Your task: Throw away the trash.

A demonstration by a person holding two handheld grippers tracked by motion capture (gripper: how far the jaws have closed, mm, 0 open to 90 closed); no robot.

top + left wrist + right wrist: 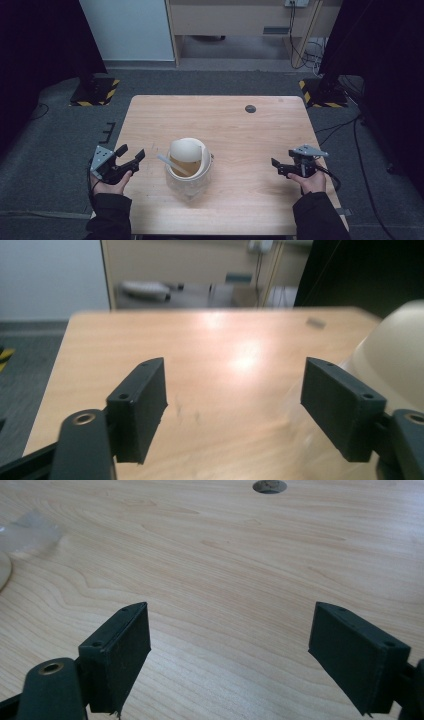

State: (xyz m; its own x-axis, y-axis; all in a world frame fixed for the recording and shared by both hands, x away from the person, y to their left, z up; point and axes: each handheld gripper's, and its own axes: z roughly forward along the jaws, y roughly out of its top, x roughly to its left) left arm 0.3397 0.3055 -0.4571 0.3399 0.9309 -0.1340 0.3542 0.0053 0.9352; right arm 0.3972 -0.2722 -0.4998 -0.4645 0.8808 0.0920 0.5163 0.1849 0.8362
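Observation:
A clear plastic container (187,180) stands in the middle of the wooden table (225,120). A cream bowl (189,155) leans tilted in its mouth, with a white stick-like utensil (172,165) beside it. My left gripper (132,151) hovers at the table's left edge, left of the container, open with nothing between its jaws. In the left gripper view the open left gripper (240,405) faces bare table, with the cream bowl (395,355) at the right. My right gripper (276,166) is near the right edge, open and empty. In the right gripper view it (230,650) shows bare wood.
A round dark grommet (250,108) sits in the table's far right part, also visible as the grommet (270,486) in the right gripper view. Grey carpet surrounds the table. Black stands with yellow-striped bases (95,92) flank the far side.

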